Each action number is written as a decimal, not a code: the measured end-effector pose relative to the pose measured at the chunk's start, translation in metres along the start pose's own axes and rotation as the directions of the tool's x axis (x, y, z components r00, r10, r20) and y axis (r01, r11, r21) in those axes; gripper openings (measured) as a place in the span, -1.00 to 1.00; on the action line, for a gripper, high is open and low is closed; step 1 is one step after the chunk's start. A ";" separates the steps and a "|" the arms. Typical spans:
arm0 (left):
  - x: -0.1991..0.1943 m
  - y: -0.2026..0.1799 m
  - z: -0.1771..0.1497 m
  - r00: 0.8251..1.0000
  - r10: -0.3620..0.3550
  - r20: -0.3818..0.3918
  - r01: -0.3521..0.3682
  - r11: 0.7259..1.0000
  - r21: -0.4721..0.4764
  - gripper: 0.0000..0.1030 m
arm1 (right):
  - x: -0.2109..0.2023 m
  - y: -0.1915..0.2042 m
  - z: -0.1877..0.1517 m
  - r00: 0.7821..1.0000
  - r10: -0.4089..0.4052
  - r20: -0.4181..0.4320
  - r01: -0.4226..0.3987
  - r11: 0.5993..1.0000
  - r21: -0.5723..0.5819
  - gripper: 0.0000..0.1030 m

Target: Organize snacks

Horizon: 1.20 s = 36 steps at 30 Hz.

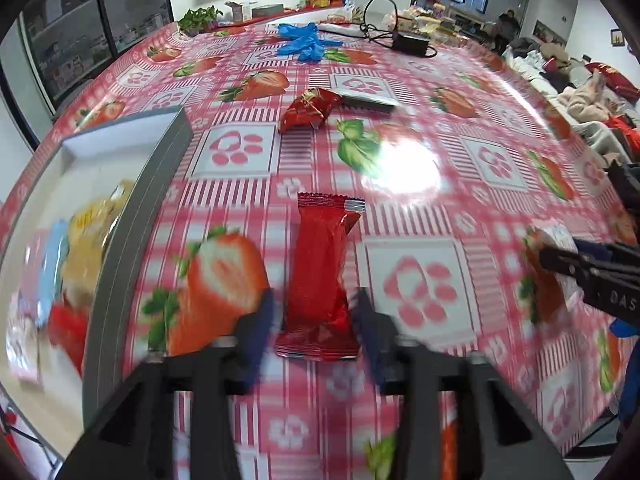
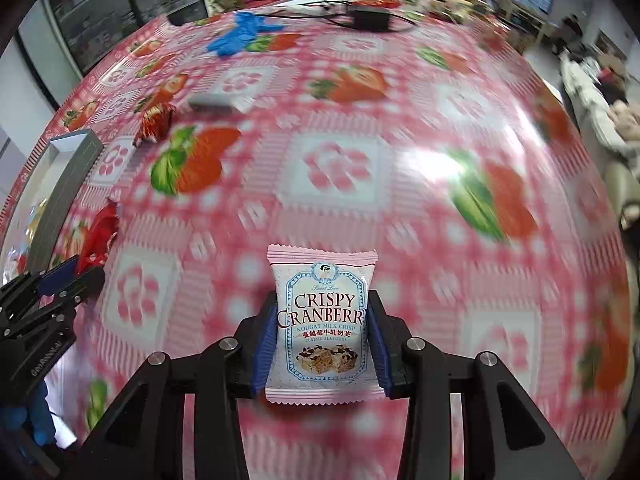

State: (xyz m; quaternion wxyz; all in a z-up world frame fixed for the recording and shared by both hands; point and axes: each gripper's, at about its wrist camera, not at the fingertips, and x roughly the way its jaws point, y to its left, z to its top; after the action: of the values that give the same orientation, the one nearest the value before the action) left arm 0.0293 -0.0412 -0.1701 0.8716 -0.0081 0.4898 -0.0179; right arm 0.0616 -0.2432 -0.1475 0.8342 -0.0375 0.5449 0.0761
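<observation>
My left gripper (image 1: 316, 312) is shut on a long red snack packet (image 1: 320, 276), held just above the strawberry tablecloth. My right gripper (image 2: 322, 336) is shut on a pink and white Crispy Cranberry packet (image 2: 322, 320), held above the cloth. The right gripper also shows at the right edge of the left wrist view (image 1: 560, 264). The left gripper shows at the left edge of the right wrist view (image 2: 72, 276) with the red packet (image 2: 98, 236). A grey-walled box (image 1: 132, 216) at the left holds several snacks. A crumpled red packet (image 1: 308, 108) lies further back.
A flat silver packet (image 1: 368, 98) lies beside the crumpled red one. Blue gloves (image 1: 304, 40) and a black power adapter with cable (image 1: 408, 42) lie at the far end of the table. A plant (image 1: 198, 20) stands at the far left corner.
</observation>
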 end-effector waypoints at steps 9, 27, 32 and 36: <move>0.007 -0.001 0.019 0.998 0.056 0.030 -0.057 0.998 0.038 0.63 | -0.007 -0.005 -0.019 0.999 -0.009 0.049 0.009 1.000 0.005 0.74; 0.029 -0.004 0.012 0.996 0.009 0.086 -0.012 0.999 0.033 1.00 | 0.003 0.000 -0.045 0.978 -0.048 0.204 0.048 0.999 0.004 1.00; 0.028 -0.003 0.012 0.996 0.009 0.087 -0.012 0.999 0.033 1.00 | 0.003 0.001 -0.044 0.978 -0.048 0.205 0.048 0.999 0.004 1.00; 0.028 -0.003 0.012 0.996 0.009 0.088 -0.012 0.999 0.033 1.00 | 0.003 0.000 -0.045 0.978 -0.048 0.205 0.048 0.999 0.004 1.00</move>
State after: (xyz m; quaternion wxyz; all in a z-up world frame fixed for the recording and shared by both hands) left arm 0.0540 -0.0458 -0.1879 0.8924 0.0082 0.4507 -0.0210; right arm 0.0220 -0.2491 -0.1685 0.8874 -0.0431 0.4550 0.0596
